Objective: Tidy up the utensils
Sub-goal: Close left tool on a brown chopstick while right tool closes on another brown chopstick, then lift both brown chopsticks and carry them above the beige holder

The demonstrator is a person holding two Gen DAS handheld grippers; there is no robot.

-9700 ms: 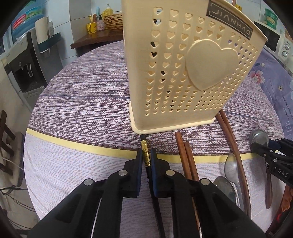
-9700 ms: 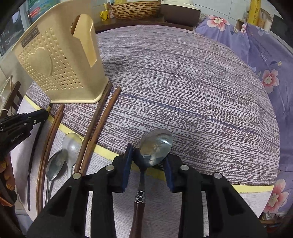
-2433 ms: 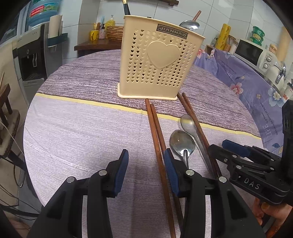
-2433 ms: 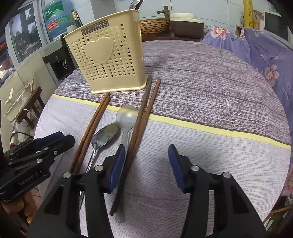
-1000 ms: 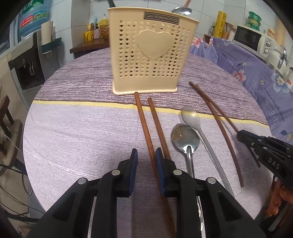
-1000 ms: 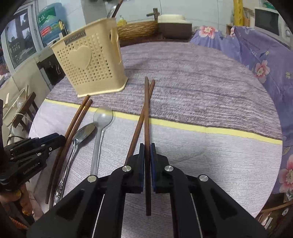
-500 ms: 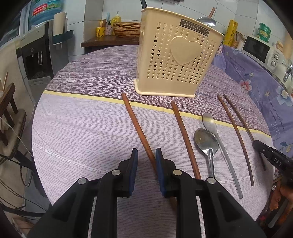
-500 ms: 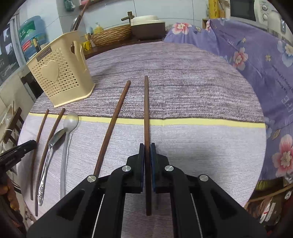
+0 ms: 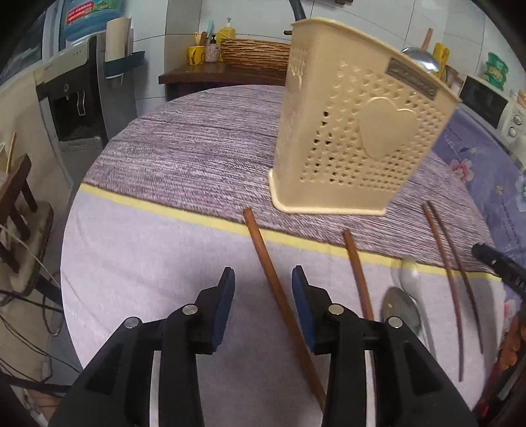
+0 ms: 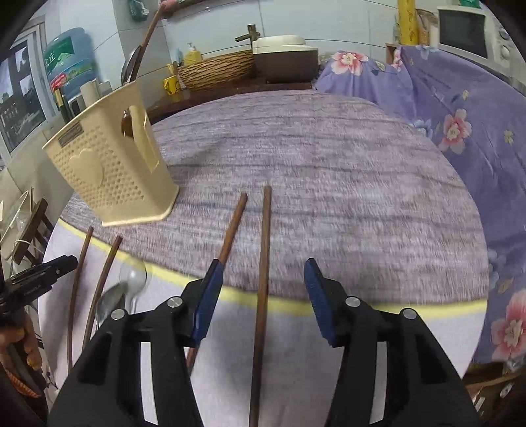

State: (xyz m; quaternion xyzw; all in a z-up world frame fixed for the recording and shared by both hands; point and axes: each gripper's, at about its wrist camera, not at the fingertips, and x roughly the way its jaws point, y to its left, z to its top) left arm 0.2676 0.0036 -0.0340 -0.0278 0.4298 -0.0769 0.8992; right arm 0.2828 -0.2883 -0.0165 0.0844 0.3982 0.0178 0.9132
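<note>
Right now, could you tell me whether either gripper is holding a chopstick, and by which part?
Neither holds one. The left gripper and right gripper are opening, each with a brown chopstick lying loose between its pads on the tablecloth.

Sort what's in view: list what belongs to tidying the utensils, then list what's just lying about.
Belongs to the job:
- cream utensil holder
- four loose brown chopsticks, e.g. and
- two metal spoons
- left tongs and right tongs, both opening, each with a chopstick between

Just lying about:
- wicker basket
- microwave
- water dispenser
- soap bottle
</note>
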